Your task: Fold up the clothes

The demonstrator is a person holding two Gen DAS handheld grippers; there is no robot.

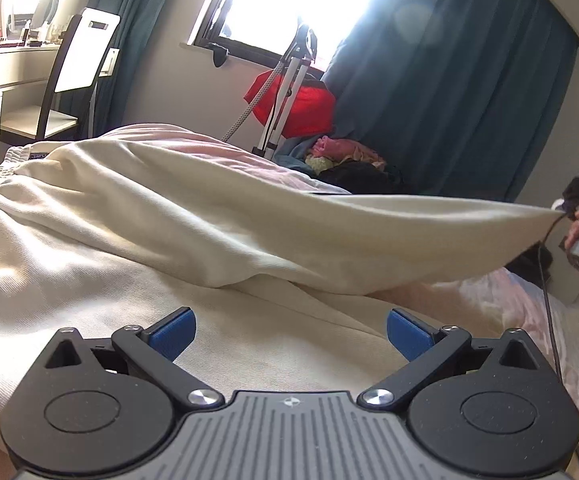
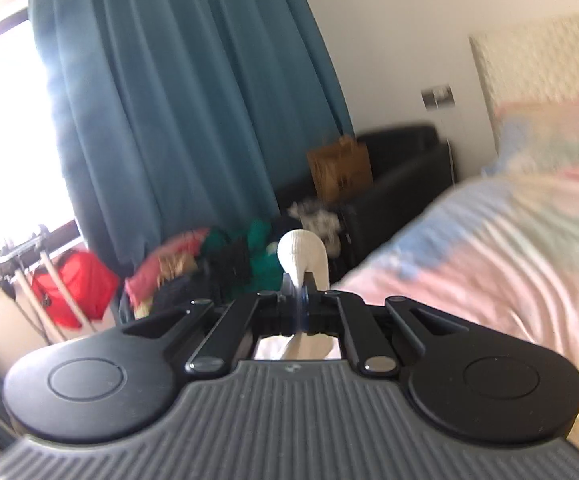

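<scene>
A cream garment (image 1: 137, 224) with an elastic waistband at the left lies spread on the bed. My left gripper (image 1: 291, 334) is open with its blue pads wide apart, low over the near part of the cloth and holding nothing. My right gripper (image 2: 302, 284) is shut on a corner of the cream garment (image 2: 303, 254), which bulges out past the fingertips. In the left wrist view the right gripper (image 1: 565, 208) holds that corner lifted at the far right, so one part of the garment hangs taut above the bed.
The bed has a pink and blue striped cover (image 2: 509, 248). Beyond it lies a pile of mixed clothes (image 1: 349, 160), a red bag (image 1: 305, 104) by a white stand, teal curtains (image 2: 177, 100) and a black sofa (image 2: 405, 168). A chair (image 1: 77, 68) and desk stand at the left.
</scene>
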